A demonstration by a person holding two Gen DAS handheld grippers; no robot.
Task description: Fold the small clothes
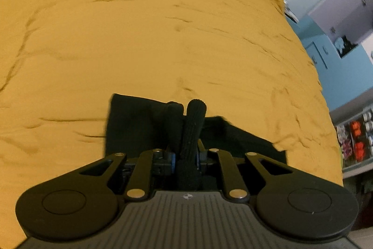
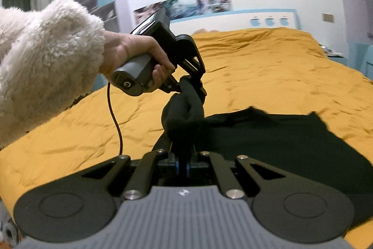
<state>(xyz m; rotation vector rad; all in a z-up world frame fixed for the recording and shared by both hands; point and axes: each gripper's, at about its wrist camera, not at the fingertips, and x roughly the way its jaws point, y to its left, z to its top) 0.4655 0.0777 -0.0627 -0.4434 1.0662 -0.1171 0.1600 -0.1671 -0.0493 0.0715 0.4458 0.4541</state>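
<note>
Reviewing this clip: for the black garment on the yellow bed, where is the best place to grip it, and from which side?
Grip the black garment by its free far corner, coming from above the yellow bedspread. That corner lies flat and clear, while the near edge is already bunched up in the left gripper and the right gripper.
</note>
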